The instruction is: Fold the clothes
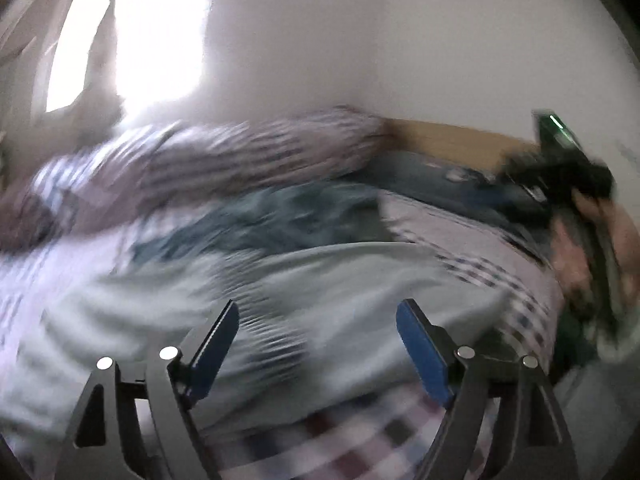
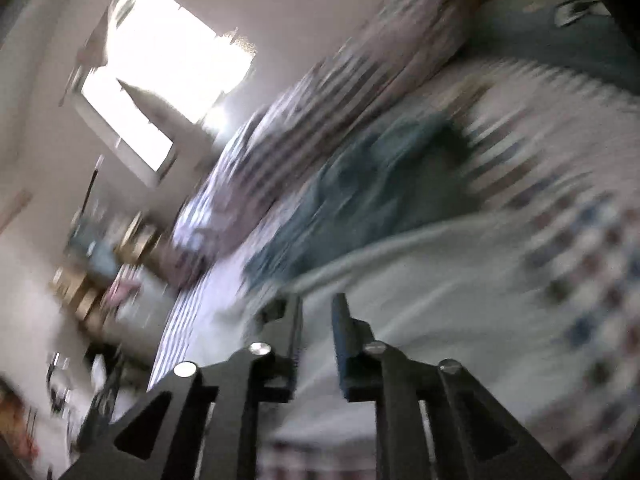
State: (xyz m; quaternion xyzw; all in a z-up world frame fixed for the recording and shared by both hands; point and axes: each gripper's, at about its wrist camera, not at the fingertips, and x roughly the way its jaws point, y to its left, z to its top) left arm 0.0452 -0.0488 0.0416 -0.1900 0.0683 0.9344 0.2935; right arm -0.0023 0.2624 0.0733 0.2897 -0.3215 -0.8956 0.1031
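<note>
Both views are smeared by motion. A pale grey-white garment [image 1: 320,280] lies spread on the bed just beyond my left gripper [image 1: 318,308], which stands wide open with nothing between its blue pads. Behind it lies a crumpled teal garment [image 1: 280,220]. In the right wrist view my right gripper [image 2: 318,304] hovers over the same pale garment [image 2: 420,280]. A narrow gap shows between its fingers and I see no cloth pinched there. The teal garment [image 2: 360,192] lies past it.
A checked bedsheet [image 1: 500,280] covers the bed, with striped bedding [image 1: 248,152] heaped at the back and a dark blue garment [image 2: 560,40] by the wooden headboard [image 1: 448,140]. A person's hand [image 1: 592,248] grips a dark tool at the right. A bright window [image 2: 168,60] and cluttered shelves [image 2: 100,260] stand left.
</note>
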